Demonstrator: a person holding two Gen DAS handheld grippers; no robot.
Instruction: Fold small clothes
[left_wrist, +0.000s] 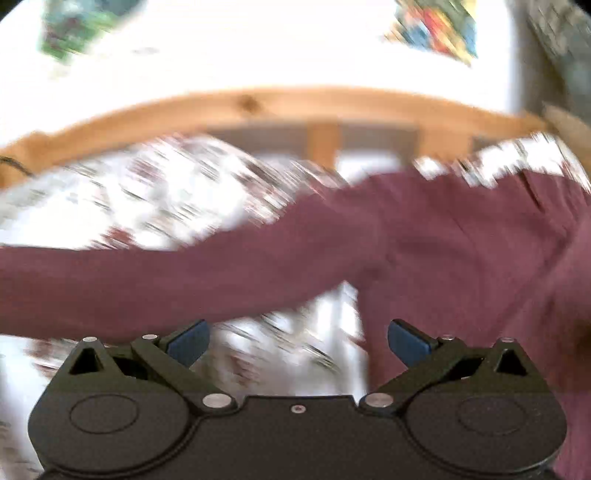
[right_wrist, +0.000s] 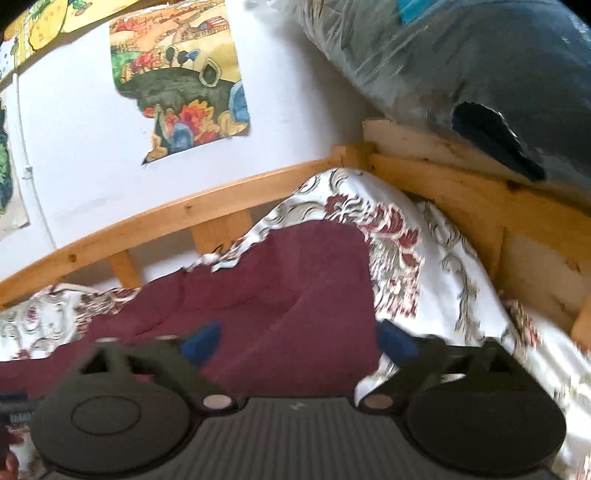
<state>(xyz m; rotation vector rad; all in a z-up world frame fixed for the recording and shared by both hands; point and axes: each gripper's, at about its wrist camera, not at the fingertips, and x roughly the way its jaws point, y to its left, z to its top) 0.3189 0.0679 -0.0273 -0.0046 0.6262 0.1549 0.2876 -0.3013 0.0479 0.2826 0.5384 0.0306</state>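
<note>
My left hand-held gripper (left_wrist: 297, 341) is released, its blue-padded fingers (left_wrist: 188, 341) spread wide with nothing between them. It hangs above the bed, and the view is heavily smeared. The dark maroon soft-cotton garment (left_wrist: 424, 236) lies just ahead of it: one long limb of cloth runs out toward 9 o'clock, while the broader body fills the frame from 1 to 4 o'clock. I cannot tell whether that limb is a sleeve or a trouser leg. Beneath it is the white bedsheet with a red and grey floral print (left_wrist: 155, 192), and at 12 o'clock the pale pine bed rail (left_wrist: 280, 101) curves across in front of a white wall.

My right hand-held gripper (right_wrist: 299, 341) is also released — both blue pads (right_wrist: 201, 341) stand apart over the cloth, gripping nothing. Here the maroon garment (right_wrist: 288, 291) lies flat on the floral bedsheet (right_wrist: 424, 240), spreading from the jaws toward 12 o'clock and out toward 9 o'clock. The pine rail (right_wrist: 177, 218) runs from 9 o'clock up to a corner near 1 o'clock. Above it a colourful hand-painted paper drawing (right_wrist: 181, 81) is stuck on the wall at 11 o'clock, and a bulky dark-blue bundle wrapped in clear plastic (right_wrist: 461, 62) rests on the frame at 1 to 2 o'clock.
</note>
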